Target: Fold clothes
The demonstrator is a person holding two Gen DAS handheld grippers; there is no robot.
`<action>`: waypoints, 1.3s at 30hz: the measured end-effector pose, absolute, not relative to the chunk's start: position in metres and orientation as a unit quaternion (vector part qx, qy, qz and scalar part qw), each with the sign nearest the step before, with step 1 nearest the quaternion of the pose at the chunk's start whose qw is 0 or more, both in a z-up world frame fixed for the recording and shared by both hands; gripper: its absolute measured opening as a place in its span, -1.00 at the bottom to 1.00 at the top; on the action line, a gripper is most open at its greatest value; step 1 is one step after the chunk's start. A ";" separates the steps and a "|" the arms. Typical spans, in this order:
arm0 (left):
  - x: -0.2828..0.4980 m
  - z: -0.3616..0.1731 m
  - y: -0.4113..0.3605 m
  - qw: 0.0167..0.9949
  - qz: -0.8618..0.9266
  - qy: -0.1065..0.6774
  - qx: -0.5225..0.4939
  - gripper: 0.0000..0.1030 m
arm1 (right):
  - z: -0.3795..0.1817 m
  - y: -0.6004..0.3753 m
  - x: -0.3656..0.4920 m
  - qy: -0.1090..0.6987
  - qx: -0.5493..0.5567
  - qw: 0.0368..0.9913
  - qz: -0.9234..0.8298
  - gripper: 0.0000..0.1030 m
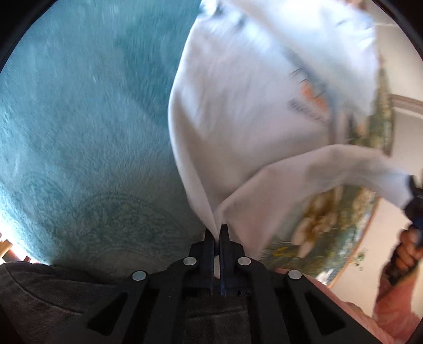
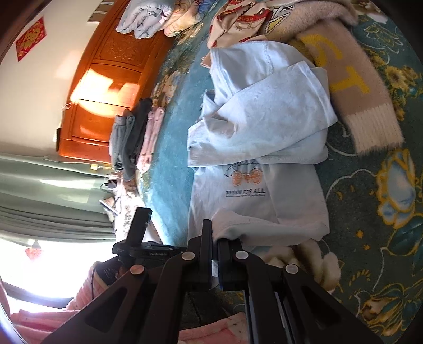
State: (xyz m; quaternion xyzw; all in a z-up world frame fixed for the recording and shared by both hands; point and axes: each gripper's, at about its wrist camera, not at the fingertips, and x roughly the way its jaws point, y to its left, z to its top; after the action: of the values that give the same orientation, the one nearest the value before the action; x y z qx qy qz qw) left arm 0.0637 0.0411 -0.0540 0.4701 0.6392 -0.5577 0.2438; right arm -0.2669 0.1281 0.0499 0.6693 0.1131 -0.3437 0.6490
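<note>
A white long-sleeved shirt (image 1: 246, 111) with an orange and grey print hangs lifted over the teal blanket (image 1: 79, 119), blurred by motion. My left gripper (image 1: 217, 232) is shut on a pinched fold of its hem. In the right wrist view the same shirt (image 2: 259, 132) lies crumpled with its print facing up, and my right gripper (image 2: 214, 232) is shut on its edge near the hem. The right gripper also shows in the left wrist view (image 1: 412, 195), holding the far corner of the cloth.
A teal flowered bedspread (image 2: 383, 201) lies under the shirt. A beige scarf with yellow letters (image 2: 351, 87) lies beside it. Folded clothes (image 2: 134, 137) are stacked by the wooden headboard (image 2: 105, 79). More garments (image 2: 238, 18) are piled at the top.
</note>
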 end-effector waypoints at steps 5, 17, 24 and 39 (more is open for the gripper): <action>0.102 -0.022 0.004 0.244 -0.590 0.694 0.333 -0.95 | 0.054 0.118 -0.291 0.060 0.677 0.647 -0.344 -0.94; 0.109 -0.024 -0.113 0.314 -0.564 0.747 0.159 0.09 | 0.041 -0.007 -0.343 -0.018 0.672 0.593 -0.443 -0.89; 0.083 -0.056 -0.086 0.303 -0.573 0.732 0.213 0.13 | 0.019 -0.019 -0.344 0.005 0.679 0.564 -0.470 -0.89; 0.069 -0.066 -0.058 0.282 -0.575 0.729 0.243 -0.92 | 0.020 0.000 -0.333 0.023 0.685 0.568 -0.455 -0.89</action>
State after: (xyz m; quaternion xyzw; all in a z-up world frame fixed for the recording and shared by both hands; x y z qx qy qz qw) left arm 0.0692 -0.0580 -0.0662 0.2429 0.7290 -0.5747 0.2816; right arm -0.3328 0.0001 0.0202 0.6852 0.0231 -0.4552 0.5681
